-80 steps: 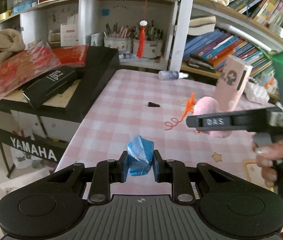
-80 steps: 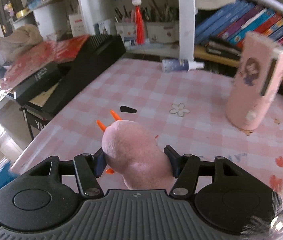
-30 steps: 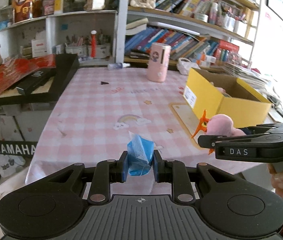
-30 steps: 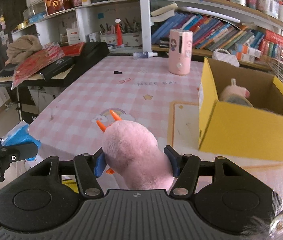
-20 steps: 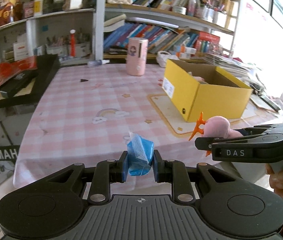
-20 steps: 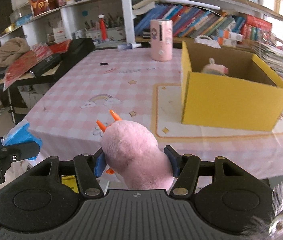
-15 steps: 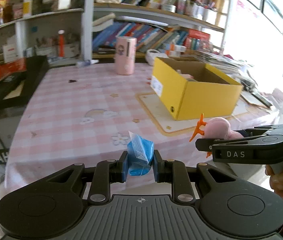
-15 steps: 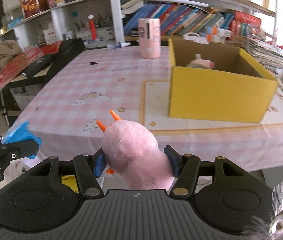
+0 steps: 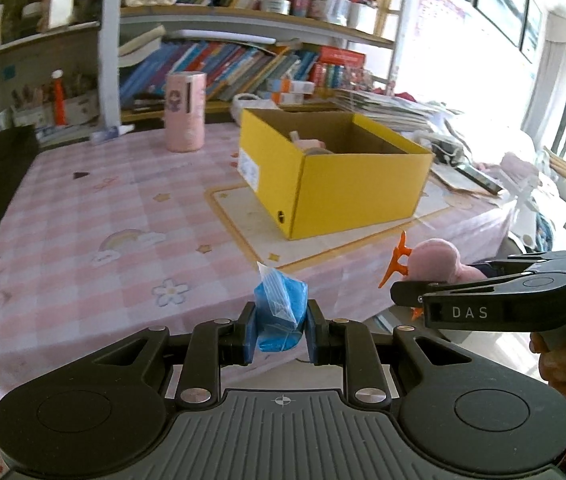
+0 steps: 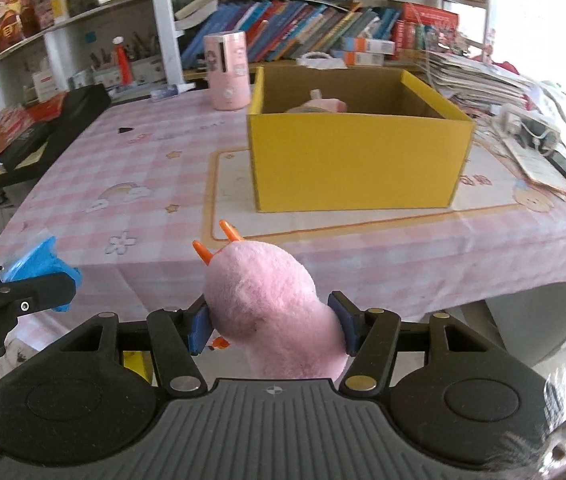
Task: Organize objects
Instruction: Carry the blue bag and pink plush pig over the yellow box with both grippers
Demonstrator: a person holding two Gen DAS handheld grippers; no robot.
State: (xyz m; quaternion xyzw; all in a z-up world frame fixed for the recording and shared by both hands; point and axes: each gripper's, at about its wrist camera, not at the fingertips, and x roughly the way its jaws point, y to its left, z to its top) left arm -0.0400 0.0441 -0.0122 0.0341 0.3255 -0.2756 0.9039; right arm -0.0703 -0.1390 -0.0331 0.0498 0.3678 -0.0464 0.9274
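Left gripper [image 9: 279, 330]: clenched on a small blue packet [image 9: 280, 312] in clear wrap, held in the air off the table's near edge.
Right gripper [image 10: 271, 330]: pads pressed into a pink plush toy [image 10: 267, 304] with orange prongs, also off the near edge, right of the left gripper.
Table [image 10: 123, 168]: pink checked cloth with rainbow, star and flower prints.
Yellow box [image 10: 359, 160]: open, on a cream mat on the table's right half, beyond both grippers; something pink lies inside at the far end.
Pink cylinder [image 10: 228, 76]: upright, far side, just left of the box.
Shelves: books and jars behind the table.
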